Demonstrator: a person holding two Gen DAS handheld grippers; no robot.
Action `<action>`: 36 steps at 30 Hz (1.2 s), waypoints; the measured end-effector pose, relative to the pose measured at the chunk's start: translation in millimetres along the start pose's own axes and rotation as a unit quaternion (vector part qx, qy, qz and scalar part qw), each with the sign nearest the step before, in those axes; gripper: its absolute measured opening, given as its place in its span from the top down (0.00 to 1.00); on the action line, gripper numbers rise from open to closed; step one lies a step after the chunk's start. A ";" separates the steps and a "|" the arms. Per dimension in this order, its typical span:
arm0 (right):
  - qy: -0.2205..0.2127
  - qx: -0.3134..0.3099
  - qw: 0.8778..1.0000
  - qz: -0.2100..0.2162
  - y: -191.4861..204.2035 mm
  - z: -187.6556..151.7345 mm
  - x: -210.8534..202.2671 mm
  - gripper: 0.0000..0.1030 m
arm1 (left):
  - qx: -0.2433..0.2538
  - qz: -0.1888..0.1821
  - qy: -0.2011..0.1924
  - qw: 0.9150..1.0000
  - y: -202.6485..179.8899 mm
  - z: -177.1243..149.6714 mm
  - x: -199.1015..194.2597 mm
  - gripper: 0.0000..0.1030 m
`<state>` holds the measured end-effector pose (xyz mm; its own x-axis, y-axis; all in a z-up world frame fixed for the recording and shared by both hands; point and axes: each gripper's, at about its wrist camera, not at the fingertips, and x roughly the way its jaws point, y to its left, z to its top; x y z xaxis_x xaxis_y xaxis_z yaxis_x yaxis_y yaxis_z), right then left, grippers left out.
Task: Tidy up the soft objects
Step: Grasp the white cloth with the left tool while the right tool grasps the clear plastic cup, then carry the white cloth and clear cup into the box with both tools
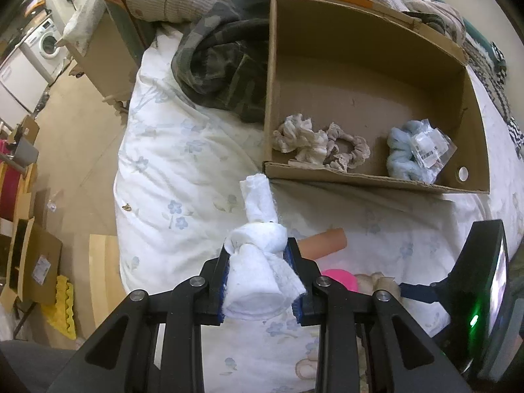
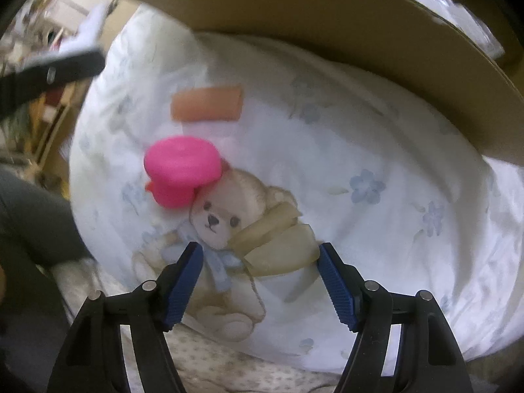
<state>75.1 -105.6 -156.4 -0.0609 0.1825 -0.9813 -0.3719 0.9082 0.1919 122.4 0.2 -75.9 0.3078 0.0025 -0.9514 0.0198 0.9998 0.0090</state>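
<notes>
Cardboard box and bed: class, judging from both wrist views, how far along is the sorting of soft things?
Done: two beige scrunchies and a bagged blue one lie in the cardboard box. In hand: the left gripper clamps a knotted white cloth. Left: the pink toy and orange roll on the duvet; the open right gripper hovers nearby.

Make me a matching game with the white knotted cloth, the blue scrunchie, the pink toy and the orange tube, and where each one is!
Things:
1. white knotted cloth
2. blue scrunchie
3. pink toy
4. orange tube

Places:
A. inside the cardboard box
B. clamped in the left gripper
C. on the bedsheet, nearer the box
D. on the bedsheet, touching the printed bear's head

Pairs: 1-B, 2-A, 3-D, 4-C
</notes>
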 end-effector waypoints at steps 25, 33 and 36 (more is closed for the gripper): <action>-0.172 0.066 0.980 0.070 -45.3 -2.4 -87.3 0.88 | -0.008 0.009 -0.018 1.000 2.2 0.0 -7.1 0.75; -0.217 0.080 0.969 0.086 -48.7 -1.1 -108.4 0.88 | -0.006 0.020 -0.057 0.998 -1.3 3.1 -25.2 0.75; -0.232 0.084 0.965 0.091 -47.6 0.6 -116.3 0.88 | -0.006 0.026 -0.079 0.997 -3.2 6.4 -35.6 0.75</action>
<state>100.4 -169.8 -51.4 0.3252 0.4587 -0.8269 -0.2361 0.8862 0.3987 117.5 -3.2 -40.0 0.4545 0.0510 -0.8893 -0.0111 0.9986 0.0516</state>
